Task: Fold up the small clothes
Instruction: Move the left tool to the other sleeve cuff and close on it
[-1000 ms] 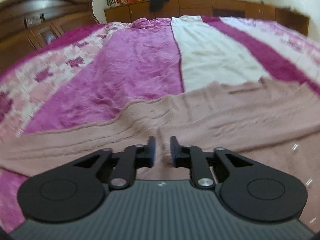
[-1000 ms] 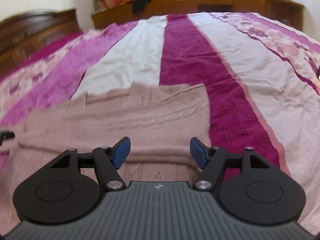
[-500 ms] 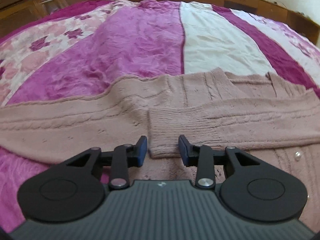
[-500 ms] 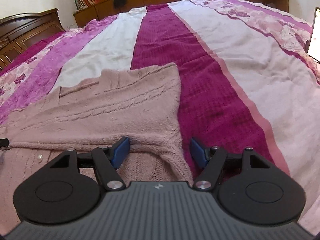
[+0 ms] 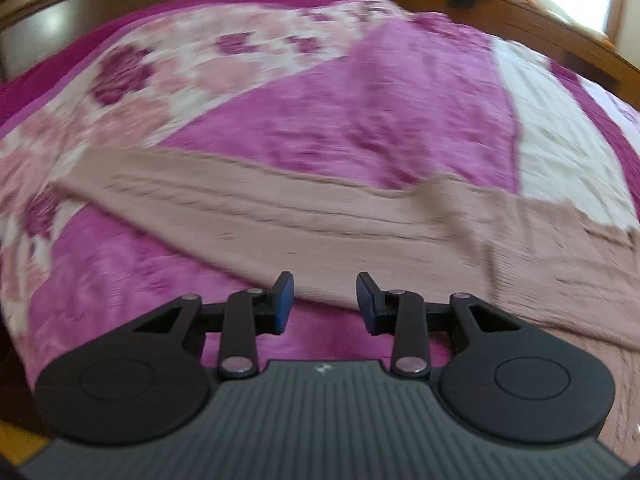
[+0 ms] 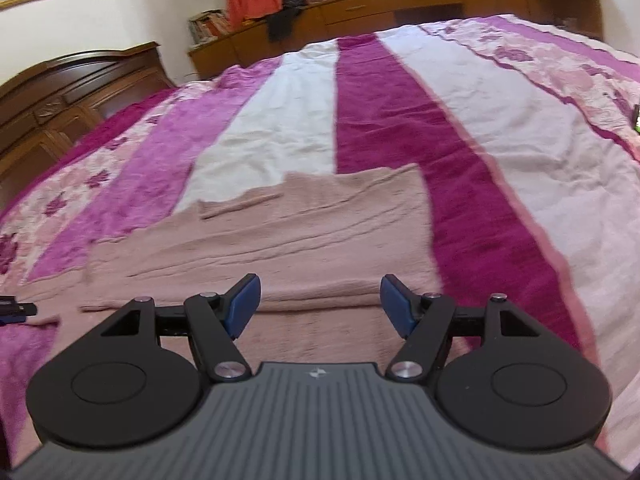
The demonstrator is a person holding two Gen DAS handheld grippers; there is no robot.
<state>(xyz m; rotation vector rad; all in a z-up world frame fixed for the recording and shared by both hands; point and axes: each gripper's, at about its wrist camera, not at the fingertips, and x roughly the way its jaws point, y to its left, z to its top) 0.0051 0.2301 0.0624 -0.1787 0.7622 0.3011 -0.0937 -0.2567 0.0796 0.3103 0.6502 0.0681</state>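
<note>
Left gripper: fingers apart, nothing between them, hovering over the near edge of the pink knit cardigan. The left wrist view is motion-blurred. It shows one sleeve stretched out flat to the left across the bedspread, reaching onto the floral band. Magenta bedspread shows directly under the fingertips, cardigan hem just beyond.

Right gripper: fingers wide apart, empty, over the cardigan. The right wrist view is sharper. It shows the garment's right side ending in a straight edge on the dark magenta stripe, with a layer of knit laid across the body; its folded edge runs crosswise just past the fingertips. The collar area sits at the far edge on the white stripe.

Only the right view shows the room: headboard at left, low wooden cabinets along the far wall, books, dark cloth draped on the cabinet top. The left gripper's tip pokes in at its left edge.

Only the left view shows the extended sleeve.
</note>
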